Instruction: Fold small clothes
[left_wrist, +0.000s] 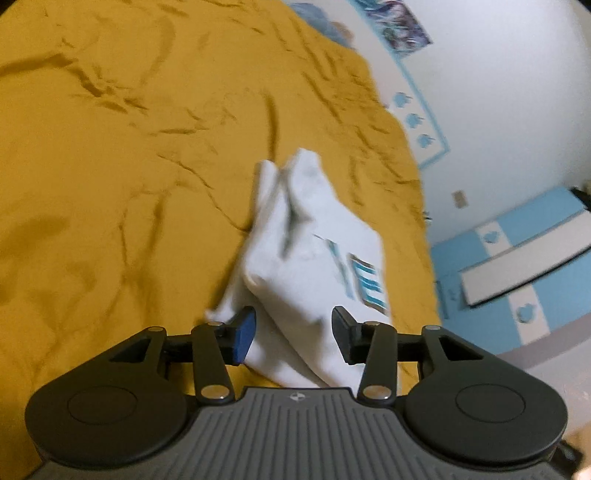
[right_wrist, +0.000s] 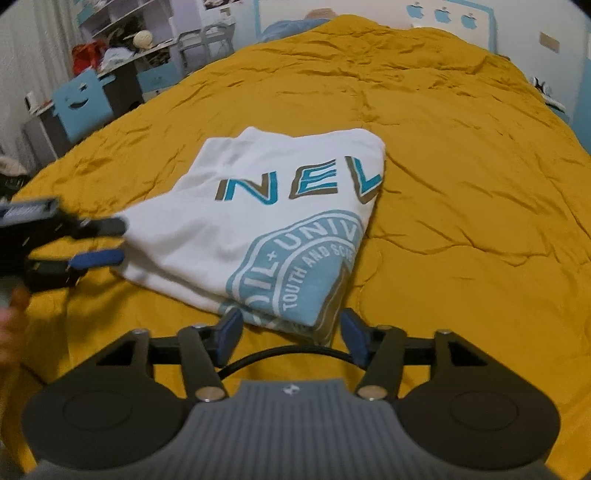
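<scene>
Both grippers, left (left_wrist: 291, 334) and right (right_wrist: 290, 334), had fingers released at folded T-shirt (right_wrist: 258, 221) on bed (right_wrist: 461, 184); risk: edge snag w/ withdrawal undoing fold.

t-shirt (right_wrist: 258, 221): soft white cloth | bedspread (right_wrist: 443, 184): creased matt mustard cloth

A: Your left wrist view looks down along its fingers, close over the white T-shirt (left_wrist: 317, 254) edge.

B: Your right one faces the shirt's printed front; both share shirt and yellow bedspread (right_wrist: 461, 177).
</scene>
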